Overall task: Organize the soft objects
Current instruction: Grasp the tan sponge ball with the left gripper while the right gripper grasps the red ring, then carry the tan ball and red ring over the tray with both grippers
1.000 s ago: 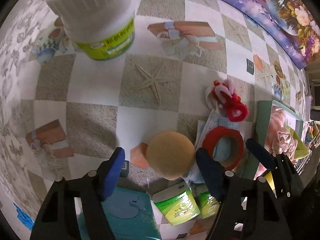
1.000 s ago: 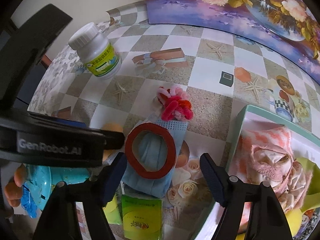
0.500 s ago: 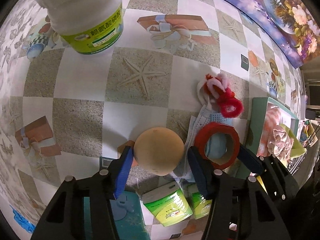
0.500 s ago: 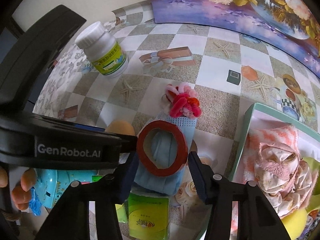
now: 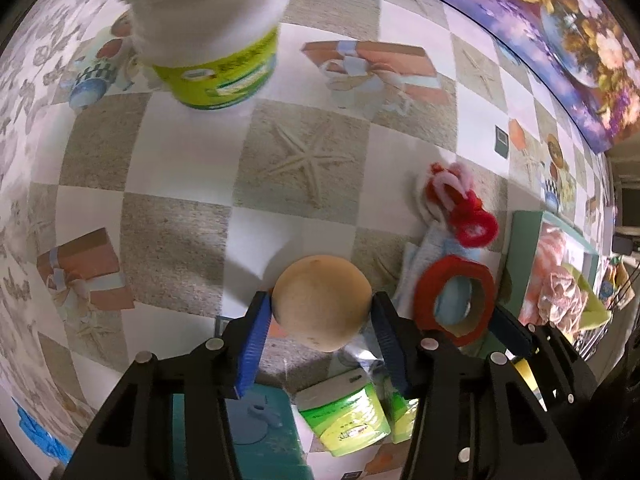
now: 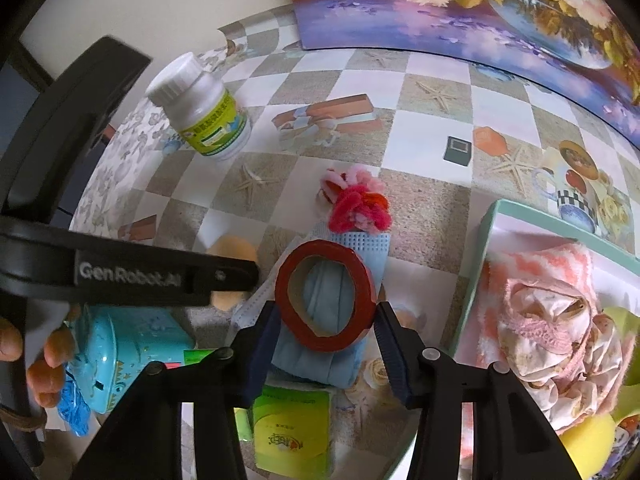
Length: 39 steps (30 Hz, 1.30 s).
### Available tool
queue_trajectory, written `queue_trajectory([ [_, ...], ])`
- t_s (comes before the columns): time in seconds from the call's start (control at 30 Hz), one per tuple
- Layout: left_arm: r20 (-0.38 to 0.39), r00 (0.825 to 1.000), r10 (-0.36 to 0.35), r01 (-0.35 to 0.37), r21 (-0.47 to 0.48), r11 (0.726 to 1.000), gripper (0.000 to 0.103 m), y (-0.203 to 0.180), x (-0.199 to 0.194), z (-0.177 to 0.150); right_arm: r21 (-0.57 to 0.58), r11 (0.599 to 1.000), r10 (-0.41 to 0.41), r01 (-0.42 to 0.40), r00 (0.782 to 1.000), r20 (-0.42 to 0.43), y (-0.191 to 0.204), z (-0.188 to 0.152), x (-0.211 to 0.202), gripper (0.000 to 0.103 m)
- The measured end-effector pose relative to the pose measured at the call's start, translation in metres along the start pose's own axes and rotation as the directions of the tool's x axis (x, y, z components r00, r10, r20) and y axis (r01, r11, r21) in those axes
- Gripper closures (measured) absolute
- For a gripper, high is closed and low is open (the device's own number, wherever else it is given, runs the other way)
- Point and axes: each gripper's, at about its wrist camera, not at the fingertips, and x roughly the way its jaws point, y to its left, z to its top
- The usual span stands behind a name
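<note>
**Both grippers closed on their picks: the tan ball and the red ring**

The left gripper [image 5: 320, 316] points steeply down at the table [image 5: 180, 240], and its jaws have just been closing; the blue pads now press on either side of the tan ball [image 5: 320, 304], which sits on the checked cloth near the table's near edge. Just right of the ball, the right gripper [image 6: 326, 320] has likewise been closing its jaws, and they now pinch the red ring [image 6: 326, 294], whose outline looks squeezed to an oval. The ring lies on a pale blue face mask [image 6: 320, 344].

Just beyond the mask lies a bundle of red and pink fuzzy loops [image 6: 358, 200], touching its far end. To the right stands a green-rimmed box [image 6: 486, 248] holding a pink-and-white striped cloth [image 6: 540, 268] and crumpled pink fabric [image 6: 560, 332], with a yellow sponge [image 6: 588, 436] at its near corner. A white bottle with a green label [image 6: 208, 116] stands far left. Green tissue packs [image 6: 294, 432] lie near, beside a turquoise toy [image 6: 120, 352].
</note>
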Motion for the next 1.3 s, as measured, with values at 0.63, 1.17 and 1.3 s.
queue_trajectory([
  [0.63, 0.063, 0.996, 0.060, -0.060, -0.004, 0.998, 0.053, 0.010, -0.008, 0.002, 0.042, 0.999, 0.012, -0.013, 1.000, 0.015, -0.011, 0.001, -0.008, 0.082],
  [1.17, 0.091, 0.994, 0.066, -0.064, -0.014, 0.998, 0.055, 0.009, -0.003, -0.008, 0.070, 0.997, 0.019, -0.022, 0.999, 0.041, -0.015, 0.001, -0.012, 0.092],
  [1.3, 0.106, 0.993, 0.058, -0.057, -0.020, 0.998, 0.055, 0.010, -0.011, -0.014, 0.077, 0.997, 0.023, -0.027, 0.998, 0.056, -0.017, 0.000, -0.019, 0.092],
])
